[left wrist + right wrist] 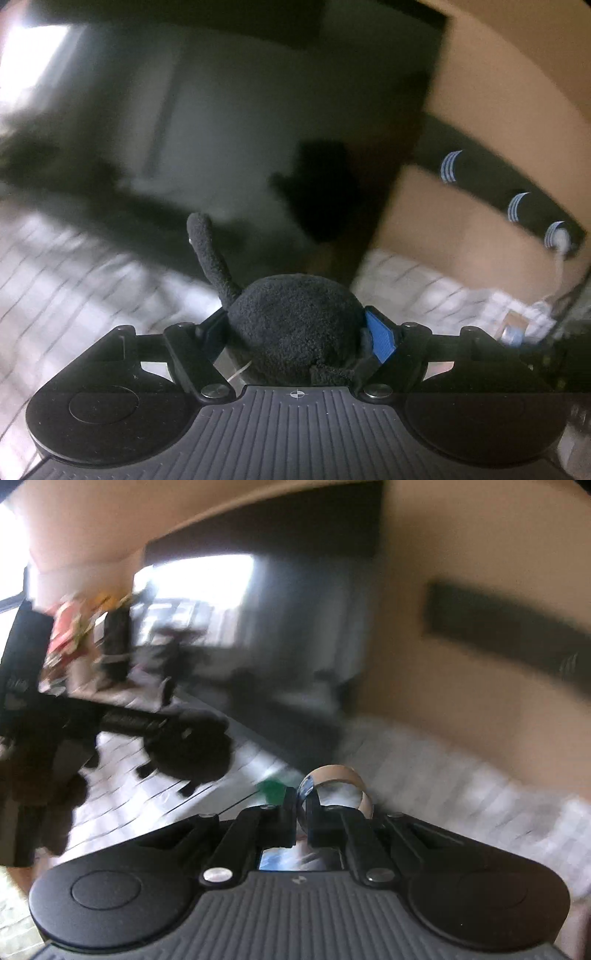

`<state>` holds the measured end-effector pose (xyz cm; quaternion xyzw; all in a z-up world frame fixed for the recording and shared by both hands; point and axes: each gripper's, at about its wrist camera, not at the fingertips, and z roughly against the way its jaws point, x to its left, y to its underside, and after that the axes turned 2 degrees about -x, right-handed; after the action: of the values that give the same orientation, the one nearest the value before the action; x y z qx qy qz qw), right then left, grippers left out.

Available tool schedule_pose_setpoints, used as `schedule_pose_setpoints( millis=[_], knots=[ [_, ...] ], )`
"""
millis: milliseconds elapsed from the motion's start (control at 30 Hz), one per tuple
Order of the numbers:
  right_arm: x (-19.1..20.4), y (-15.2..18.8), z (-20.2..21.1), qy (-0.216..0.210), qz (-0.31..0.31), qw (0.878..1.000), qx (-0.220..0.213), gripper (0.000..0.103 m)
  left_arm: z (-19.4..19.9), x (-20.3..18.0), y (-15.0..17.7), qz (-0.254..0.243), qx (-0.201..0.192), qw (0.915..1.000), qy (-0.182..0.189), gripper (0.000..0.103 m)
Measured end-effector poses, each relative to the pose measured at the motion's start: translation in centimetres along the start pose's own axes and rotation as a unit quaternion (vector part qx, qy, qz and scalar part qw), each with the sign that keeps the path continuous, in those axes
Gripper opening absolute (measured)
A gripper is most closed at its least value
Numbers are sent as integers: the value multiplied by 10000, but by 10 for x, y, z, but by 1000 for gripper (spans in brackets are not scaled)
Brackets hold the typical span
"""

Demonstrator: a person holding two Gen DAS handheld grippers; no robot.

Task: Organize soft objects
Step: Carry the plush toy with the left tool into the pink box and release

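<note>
A black fuzzy plush toy (291, 325) fills the jaws of my left gripper (295, 328), which is shut on it. A thin plush limb (207, 251) sticks up from it. In the right wrist view my right gripper (303, 805) is shut on the left wall of a pale, see-through ring like a tape roll (343, 775), which stands up above the fingertips. The black plush (188, 746) also shows there at the left, blurred, carried above the cloth. A small green thing (271, 790) lies just left of the right fingertips.
A white checked cloth (74, 280) covers the surface below both grippers. A tan wall (498, 92) carries a dark strip with blue-white marks (513, 203). Cables and small clutter (524, 321) lie at the right. Red and yellow items (70, 627) stand far left.
</note>
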<state>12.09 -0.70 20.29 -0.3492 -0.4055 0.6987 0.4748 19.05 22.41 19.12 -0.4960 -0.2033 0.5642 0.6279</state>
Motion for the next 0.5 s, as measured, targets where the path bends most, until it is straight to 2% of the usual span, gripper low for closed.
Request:
schedule_pose_setpoints(
  millis=[133, 267, 400, 467, 500],
  knots=[
    [-64, -5, 36, 837, -24, 9962, -239, 5, -22, -69, -15, -286, 7, 9972, 689, 81],
    [-122, 19, 54, 1514, -132, 9884, 8, 5, -59, -146, -16, -622, 283, 9881, 1377, 81],
    [-165, 64, 57, 1770, -476, 9820, 448, 5, -109, -229, -1, -965, 823, 9714, 2007, 81],
    [-181, 86, 50, 1792, -719, 9787, 693, 5, -139, -266, 8, -1020, 1343, 9591, 2275, 82],
    [-188, 99, 43, 1720, -875, 9772, 884, 9, -160, -284, 18, -993, 1767, 9495, 2397, 82]
  ],
)
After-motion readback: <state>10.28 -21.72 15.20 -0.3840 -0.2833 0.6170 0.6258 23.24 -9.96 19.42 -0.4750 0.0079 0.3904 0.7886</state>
